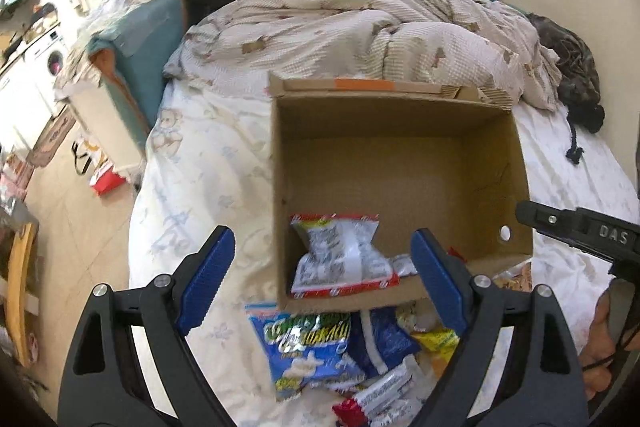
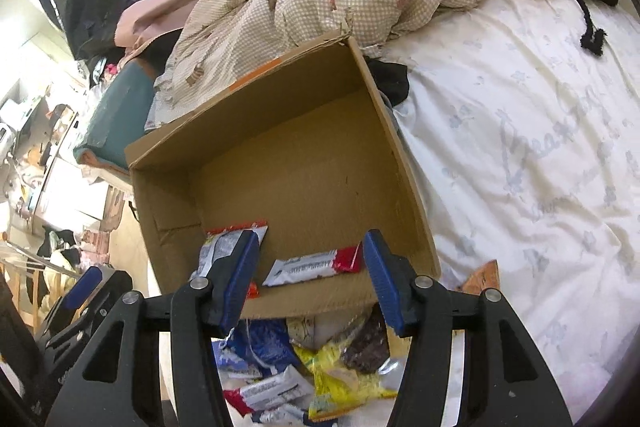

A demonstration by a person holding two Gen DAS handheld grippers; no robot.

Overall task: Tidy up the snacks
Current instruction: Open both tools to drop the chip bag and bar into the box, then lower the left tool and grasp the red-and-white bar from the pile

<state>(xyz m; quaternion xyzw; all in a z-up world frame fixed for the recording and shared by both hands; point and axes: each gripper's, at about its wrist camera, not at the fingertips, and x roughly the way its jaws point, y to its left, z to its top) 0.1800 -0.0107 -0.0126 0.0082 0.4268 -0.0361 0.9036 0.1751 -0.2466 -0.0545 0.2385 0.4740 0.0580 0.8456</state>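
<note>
Both grippers spread wide, empty | left gripper (image 1: pixel 320 277), right gripper (image 2: pixel 310 277) over cardboard box (image 1: pixel 400 163) near rim | two snack packets (image 1: pixel 340 255) inside

Light: we see soft, even indoor brightness.
Glare: the white bedsheet (image 2: pixel 520 155) washes out.
Blur: near snack packets (image 1: pixel 308 347) smear.
Edges: fisheye bending, dark corners.

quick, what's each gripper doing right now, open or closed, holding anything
left gripper: open, holding nothing, above the near edge of the cardboard box.
right gripper: open, holding nothing, poised over the snack bar in the box.
</note>
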